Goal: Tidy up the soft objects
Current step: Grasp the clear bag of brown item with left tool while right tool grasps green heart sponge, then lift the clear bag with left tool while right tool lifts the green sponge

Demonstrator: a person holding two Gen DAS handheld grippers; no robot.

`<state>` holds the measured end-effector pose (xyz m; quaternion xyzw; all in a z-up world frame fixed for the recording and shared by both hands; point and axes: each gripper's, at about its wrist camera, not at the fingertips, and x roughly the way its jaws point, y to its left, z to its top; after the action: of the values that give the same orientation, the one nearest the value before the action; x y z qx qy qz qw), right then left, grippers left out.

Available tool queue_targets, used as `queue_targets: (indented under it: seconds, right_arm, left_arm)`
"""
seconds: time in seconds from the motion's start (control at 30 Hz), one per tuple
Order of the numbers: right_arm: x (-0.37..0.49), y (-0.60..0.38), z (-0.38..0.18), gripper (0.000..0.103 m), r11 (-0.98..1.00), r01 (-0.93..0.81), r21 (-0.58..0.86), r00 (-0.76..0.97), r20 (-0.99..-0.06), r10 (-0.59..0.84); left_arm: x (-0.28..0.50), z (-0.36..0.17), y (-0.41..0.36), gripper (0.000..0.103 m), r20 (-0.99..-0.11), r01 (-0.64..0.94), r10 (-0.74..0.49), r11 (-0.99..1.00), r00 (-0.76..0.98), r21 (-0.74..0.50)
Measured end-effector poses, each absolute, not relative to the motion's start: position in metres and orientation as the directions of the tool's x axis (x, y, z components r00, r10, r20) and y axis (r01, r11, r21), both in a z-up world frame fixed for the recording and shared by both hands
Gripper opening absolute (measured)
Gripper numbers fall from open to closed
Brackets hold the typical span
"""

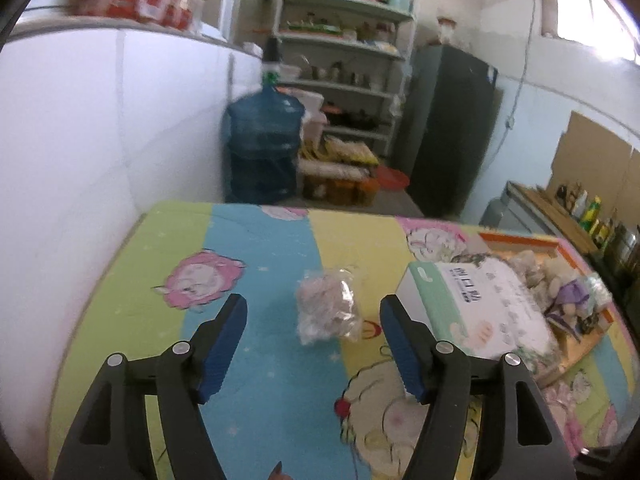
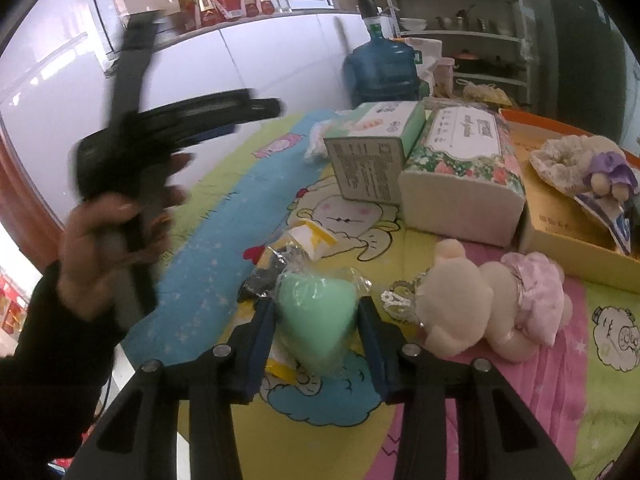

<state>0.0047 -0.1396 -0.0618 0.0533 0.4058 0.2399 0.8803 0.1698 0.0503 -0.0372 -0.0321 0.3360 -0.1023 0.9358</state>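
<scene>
In the left wrist view, my left gripper [image 1: 313, 322] is open and empty above the cartoon-print cloth, with a small pink soft item in a clear bag [image 1: 327, 307] lying just ahead between its fingers. In the right wrist view, my right gripper [image 2: 318, 316] is shut on a mint-green sponge in clear wrap [image 2: 316, 318]. A cream plush doll in a pink dress [image 2: 492, 308] lies to its right. The orange-rimmed cardboard box [image 2: 560, 216] at the right holds a purple plush [image 2: 608, 172]. The hand-held left gripper [image 2: 160, 132] shows blurred at the left.
A white-and-green box [image 1: 472, 304] and a floral tissue pack [image 2: 464, 172] stand beside the cardboard box. A yellow packet [image 2: 312, 240] and a black item [image 2: 266, 272] lie near the sponge. A blue water jug [image 1: 262, 148] and shelves stand beyond the table.
</scene>
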Motion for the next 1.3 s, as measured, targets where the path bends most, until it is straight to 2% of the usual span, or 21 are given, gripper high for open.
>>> queue_targets:
  seconds: [0.2, 0.43, 0.63, 0.67, 0.7, 0.73, 1.07, 1.3]
  right_arm:
    - [-0.002, -0.139, -0.054, 0.042, 0.863, -0.410, 0.294, 0.557, -0.669, 0.493]
    - [0.004, -0.140, -0.057, 0.042, 0.855, -0.413, 0.312, 0.545, -0.668, 0.507]
    - [0.005, -0.142, -0.060, 0.042, 0.856, -0.405, 0.323, 0.542, -0.669, 0.509]
    - [0.005, -0.143, -0.060, 0.042, 0.856, -0.403, 0.323, 0.542, -0.669, 0.508]
    - [0.005, -0.142, -0.060, 0.042, 0.857, -0.402, 0.323, 0.542, -0.670, 0.507]
    - [0.005, -0.142, -0.060, 0.042, 0.858, -0.400, 0.324, 0.542, -0.671, 0.506]
    - [0.009, -0.139, -0.062, 0.042, 0.860, -0.396, 0.321, 0.541, -0.676, 0.501]
    - [0.006, -0.142, -0.057, 0.042, 0.864, -0.399, 0.308, 0.559, -0.666, 0.495]
  left_arm:
    - [0.211, -0.063, 0.036, 0.071, -0.683, 0.190, -0.213, 0.976, 0.699, -0.110]
    - [0.228, -0.073, 0.044, 0.071, -0.695, 0.173, -0.262, 0.965, 0.669, -0.198]
    - [0.239, -0.094, 0.052, 0.068, -0.711, 0.193, -0.385, 0.921, 0.589, -0.339]
    - [0.239, -0.094, 0.052, 0.065, -0.706, 0.194, -0.386, 0.920, 0.594, -0.340]
    - [0.240, -0.093, 0.051, 0.057, -0.702, 0.199, -0.388, 0.920, 0.597, -0.339]
    - [0.240, -0.093, 0.049, 0.053, -0.700, 0.205, -0.388, 0.920, 0.599, -0.335]
    - [0.232, -0.088, 0.057, 0.050, -0.666, 0.186, -0.383, 0.918, 0.640, -0.349]
    - [0.204, -0.068, 0.059, 0.050, -0.616, 0.185, -0.327, 0.941, 0.717, -0.285]
